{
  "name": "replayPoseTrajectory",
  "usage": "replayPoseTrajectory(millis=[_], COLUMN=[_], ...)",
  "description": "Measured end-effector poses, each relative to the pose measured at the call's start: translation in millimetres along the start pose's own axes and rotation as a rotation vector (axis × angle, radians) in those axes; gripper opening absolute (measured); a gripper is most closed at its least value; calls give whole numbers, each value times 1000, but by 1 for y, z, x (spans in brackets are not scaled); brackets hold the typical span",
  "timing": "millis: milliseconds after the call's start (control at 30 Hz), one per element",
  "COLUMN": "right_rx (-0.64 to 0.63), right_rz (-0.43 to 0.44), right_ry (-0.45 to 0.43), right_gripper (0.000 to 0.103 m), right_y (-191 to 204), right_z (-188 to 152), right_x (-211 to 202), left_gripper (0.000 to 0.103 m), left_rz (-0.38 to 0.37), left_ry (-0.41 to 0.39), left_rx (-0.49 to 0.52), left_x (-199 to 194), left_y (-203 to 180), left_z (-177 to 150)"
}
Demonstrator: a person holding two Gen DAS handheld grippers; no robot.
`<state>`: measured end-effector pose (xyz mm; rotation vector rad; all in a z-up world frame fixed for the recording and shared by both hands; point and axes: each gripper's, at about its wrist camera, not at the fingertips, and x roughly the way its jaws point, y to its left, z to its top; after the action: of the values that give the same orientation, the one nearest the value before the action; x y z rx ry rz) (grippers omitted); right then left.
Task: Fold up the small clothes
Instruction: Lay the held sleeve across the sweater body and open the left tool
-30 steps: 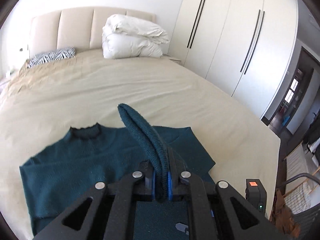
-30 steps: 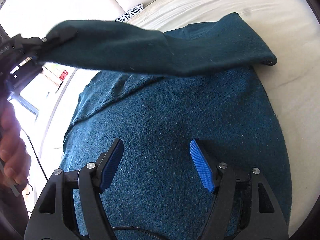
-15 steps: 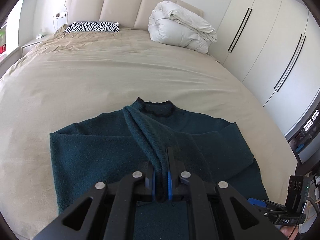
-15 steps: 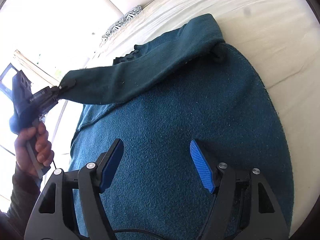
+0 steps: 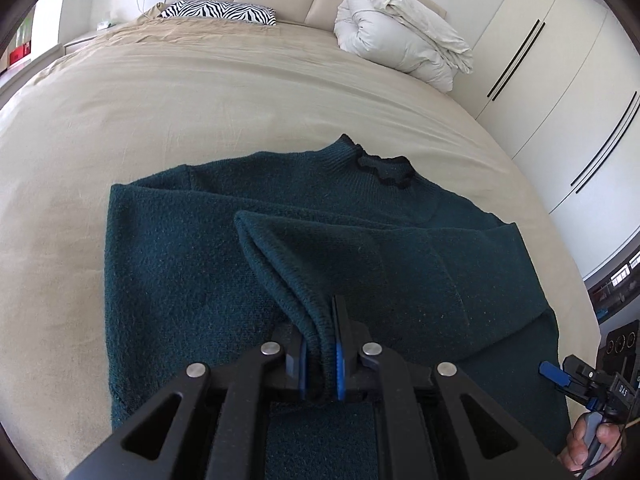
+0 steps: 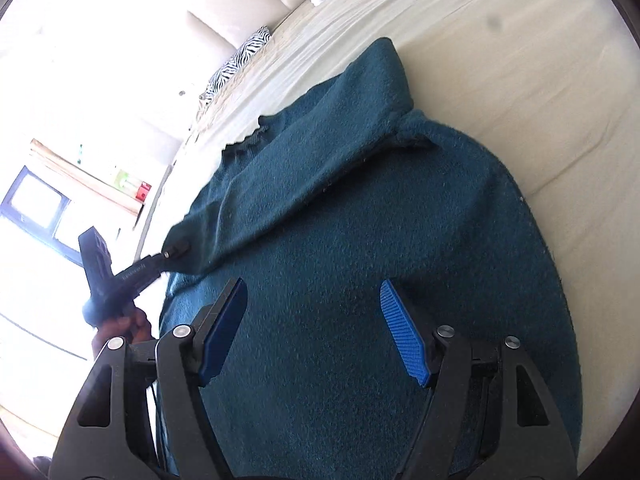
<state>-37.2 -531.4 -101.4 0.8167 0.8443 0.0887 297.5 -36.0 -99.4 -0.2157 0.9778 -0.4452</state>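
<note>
Looking along my left gripper [image 5: 320, 354], I see its jaws pinched tight on the sleeve cuff [image 5: 308, 316] of the teal sweater [image 5: 180, 280], which lies flat on the bed [image 5: 200, 112] right ahead. Only this view shows the white duvet [image 5: 400, 36]. My right gripper [image 6: 312, 328] hangs wide open above the sweater body, holding nothing, and only there I see the sleeve stretched across toward the left tool.

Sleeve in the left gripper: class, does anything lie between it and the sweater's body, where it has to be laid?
Nothing visible does. The left gripper is shut on the sleeve, and the sweater beneath lies bare on the bed. The open right gripper is off to one side.
</note>
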Motion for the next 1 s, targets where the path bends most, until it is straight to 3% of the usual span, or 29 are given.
replayPoseTrajectory(millis=[233, 433, 567, 700, 833, 1000], right_rx=[221, 362, 347, 337, 365, 283], right_rz=[70, 150, 155, 173, 198, 235], right_ry=[-67, -176, -177, -151, -152, -166], right_gripper=[68, 64, 55, 56, 58, 59], right_y=[-25, -55, -64, -62, -68, -52], right_z=[65, 85, 83, 80, 72, 84], right_x=[36, 23, 23, 18, -14, -50], left_gripper=[9, 9, 9, 12, 13, 12], left_rz=[-30, -63, -54, -78, -95, -105], left_ry=[-10, -7, 5, 11, 7, -37], left_rx=[-31, -41, -35, -64, -51, -24], left_x=[-1, 5, 13, 16, 19, 9], left_y=[1, -3, -5, 3, 5, -4], left_z=[2, 3, 1, 1, 3, 10])
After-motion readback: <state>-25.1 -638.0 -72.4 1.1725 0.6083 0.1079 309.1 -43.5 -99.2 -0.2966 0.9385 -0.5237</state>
